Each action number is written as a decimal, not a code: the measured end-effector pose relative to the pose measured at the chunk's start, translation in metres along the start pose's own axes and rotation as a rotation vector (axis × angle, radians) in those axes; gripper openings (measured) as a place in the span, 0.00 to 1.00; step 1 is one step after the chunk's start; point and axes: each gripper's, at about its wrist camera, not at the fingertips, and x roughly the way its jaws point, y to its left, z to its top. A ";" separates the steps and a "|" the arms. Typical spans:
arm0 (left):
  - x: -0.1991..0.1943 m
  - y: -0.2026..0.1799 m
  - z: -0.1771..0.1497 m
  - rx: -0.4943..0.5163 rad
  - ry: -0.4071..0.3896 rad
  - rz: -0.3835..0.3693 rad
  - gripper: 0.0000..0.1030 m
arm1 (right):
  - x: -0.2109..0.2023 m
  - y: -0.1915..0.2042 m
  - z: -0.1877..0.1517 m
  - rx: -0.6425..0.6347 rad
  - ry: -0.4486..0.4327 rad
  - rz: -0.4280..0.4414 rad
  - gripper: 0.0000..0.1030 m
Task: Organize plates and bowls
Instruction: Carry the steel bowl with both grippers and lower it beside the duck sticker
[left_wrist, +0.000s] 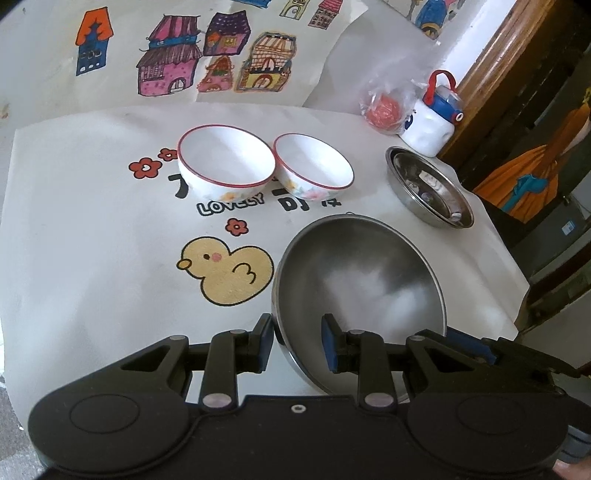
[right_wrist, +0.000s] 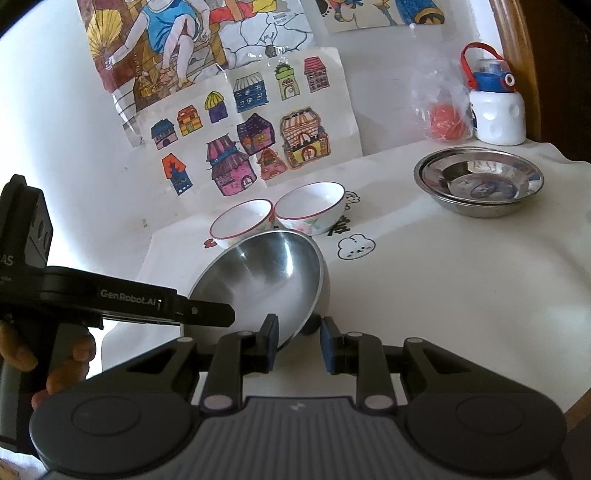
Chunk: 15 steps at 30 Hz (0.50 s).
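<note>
A large steel bowl (left_wrist: 354, 273) (right_wrist: 266, 269) is tipped up on the white cloth, its opening turned toward the cameras. My left gripper (left_wrist: 297, 341) is shut on its near wall, one pad outside and one inside. My right gripper (right_wrist: 299, 343) is shut on the opposite wall, with the rim between its tips. Two white ceramic bowls with red rims (left_wrist: 227, 162) (left_wrist: 314, 166) stand side by side behind the steel bowl. Stacked shallow steel plates (left_wrist: 428, 184) (right_wrist: 480, 177) sit at the back right.
A white bottle with a blue and red cap (right_wrist: 496, 114) and a plastic bag holding something red (right_wrist: 443, 120) stand in the back right corner. Children's drawings (right_wrist: 243, 147) lean on the wall behind. The table edge (left_wrist: 517, 288) runs close on the right.
</note>
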 end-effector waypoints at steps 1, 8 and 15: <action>0.000 0.001 0.000 -0.002 -0.001 -0.001 0.29 | 0.001 0.001 0.000 0.000 0.001 0.000 0.27; -0.001 0.005 0.002 -0.023 -0.007 -0.007 0.31 | 0.007 0.002 0.002 0.002 0.003 0.006 0.32; -0.003 0.012 0.003 -0.044 -0.006 -0.016 0.34 | 0.012 0.002 0.005 0.017 0.008 0.024 0.33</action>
